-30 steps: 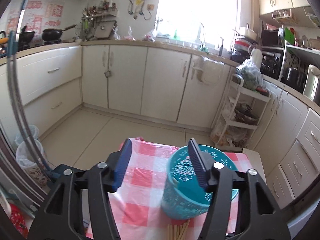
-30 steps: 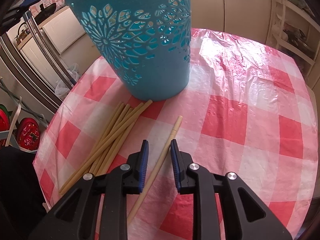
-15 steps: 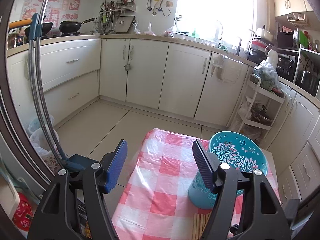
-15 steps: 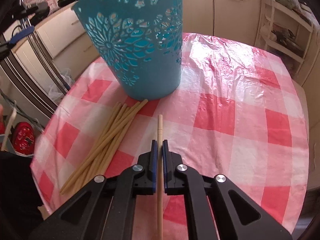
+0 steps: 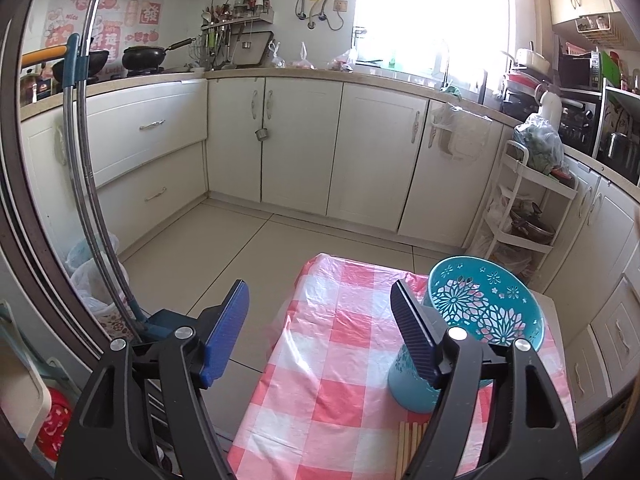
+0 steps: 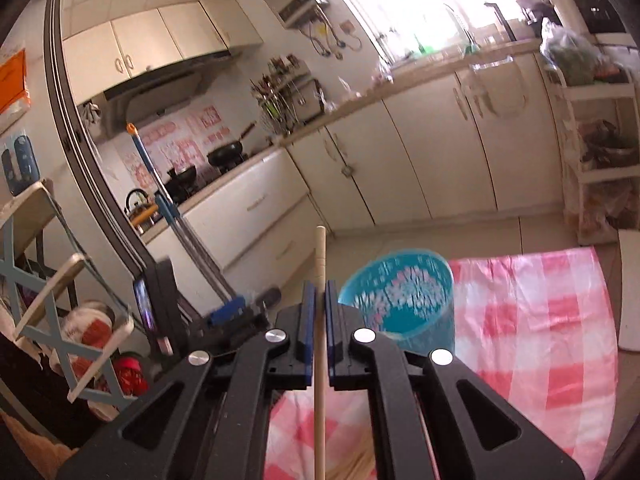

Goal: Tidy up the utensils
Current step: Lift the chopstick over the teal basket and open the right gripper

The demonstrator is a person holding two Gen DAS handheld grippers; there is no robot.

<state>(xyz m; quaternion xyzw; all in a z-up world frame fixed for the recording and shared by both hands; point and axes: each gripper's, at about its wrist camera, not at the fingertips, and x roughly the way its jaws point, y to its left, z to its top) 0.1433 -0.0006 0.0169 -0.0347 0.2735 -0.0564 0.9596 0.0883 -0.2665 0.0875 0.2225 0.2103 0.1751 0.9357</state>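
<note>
Right claw (image 6: 319, 300) is clamped on one chopstick (image 6: 320, 340), lifted clear of the tabletop (image 6: 560, 320), tip sticking out past the pads. Left claw (image 5: 320, 334) gapes with nothing in it, jaws just been widening, parked by the tabletop's left edge. The teal cup (image 5: 480, 320) stands toward the right edge, spare chopsticks (image 5: 412, 440) at its foot. Looks like mid-carry; next it needs tipping upright over the cup's mouth, then letting go.

White cabinets (image 5: 372, 152), checked tablecloth (image 5: 340, 364)
</note>
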